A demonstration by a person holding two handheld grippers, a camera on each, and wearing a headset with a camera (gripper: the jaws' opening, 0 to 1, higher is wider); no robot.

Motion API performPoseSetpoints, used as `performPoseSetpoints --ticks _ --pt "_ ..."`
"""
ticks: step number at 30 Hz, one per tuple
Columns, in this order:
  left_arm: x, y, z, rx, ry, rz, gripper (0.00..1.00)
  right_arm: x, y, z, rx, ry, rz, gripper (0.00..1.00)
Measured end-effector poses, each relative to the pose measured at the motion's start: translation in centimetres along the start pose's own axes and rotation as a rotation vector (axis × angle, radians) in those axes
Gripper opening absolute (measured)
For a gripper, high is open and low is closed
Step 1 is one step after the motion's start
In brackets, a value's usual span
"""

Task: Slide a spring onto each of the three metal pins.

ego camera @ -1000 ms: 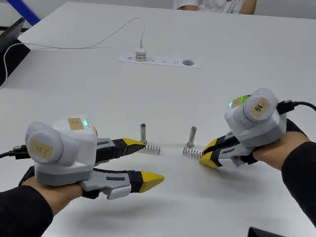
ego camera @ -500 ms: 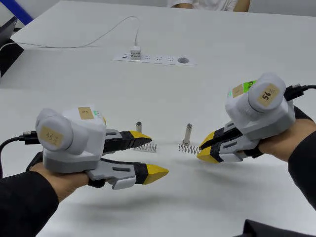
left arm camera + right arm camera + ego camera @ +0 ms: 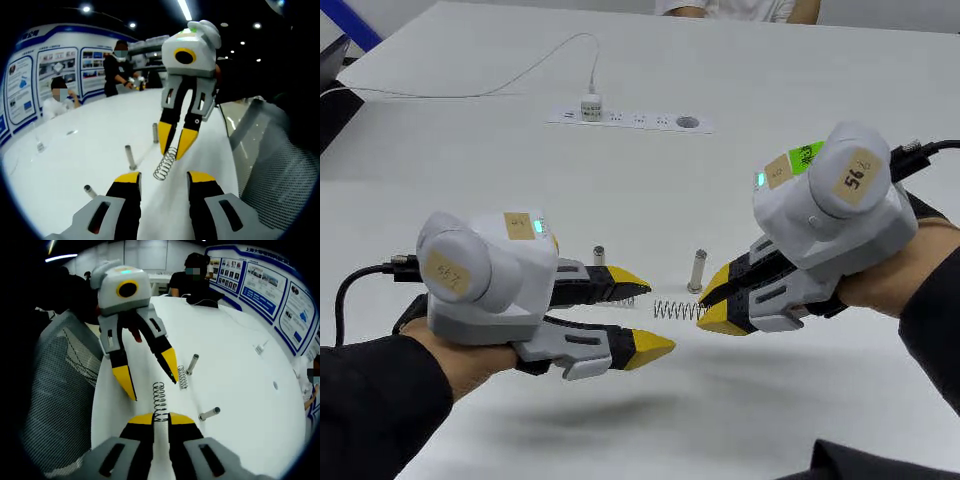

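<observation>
Right gripper (image 3: 712, 305) presents spring (image 3: 678, 310) for loading
Jaws pinch one end, leaving the free end, at 9 o'clock, apparently clear to sleeve the pin (image 3: 697, 270) at 1 o'clock; left gripper (image 3: 653, 314) gapes empty.

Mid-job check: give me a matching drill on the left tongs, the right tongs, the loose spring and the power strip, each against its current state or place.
Things:
1. left tongs
2. right tongs
3. loose spring
4. power strip

States or places:
A. shut on a spring
B. lying on the table beside a pin
C. open, holding nothing
D. at the far side of the table, with a white plug in it

Pairs: 1-C; 2-A; 3-B; 4-D
</observation>
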State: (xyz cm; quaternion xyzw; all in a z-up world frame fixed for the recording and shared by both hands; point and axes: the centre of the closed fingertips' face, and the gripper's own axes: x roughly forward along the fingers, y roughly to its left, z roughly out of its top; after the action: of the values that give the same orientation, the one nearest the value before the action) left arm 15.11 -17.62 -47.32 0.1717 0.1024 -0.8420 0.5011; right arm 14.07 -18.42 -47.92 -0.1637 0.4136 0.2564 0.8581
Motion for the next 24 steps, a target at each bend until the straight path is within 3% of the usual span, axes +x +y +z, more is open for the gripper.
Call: performPoseSetpoints --ticks 16,24 --pt "0.5 -0.3 -0.4 0.101 0.026 -0.007 0.14 -0.1 0.6 0.1 -0.033 0.029 0.024 0.11" --pt "0.5 -0.3 -0.7 0.103 0.034 -0.003 0.12 -0.9 0.9 1.2 -0.037 0.01 0.025 0.11"
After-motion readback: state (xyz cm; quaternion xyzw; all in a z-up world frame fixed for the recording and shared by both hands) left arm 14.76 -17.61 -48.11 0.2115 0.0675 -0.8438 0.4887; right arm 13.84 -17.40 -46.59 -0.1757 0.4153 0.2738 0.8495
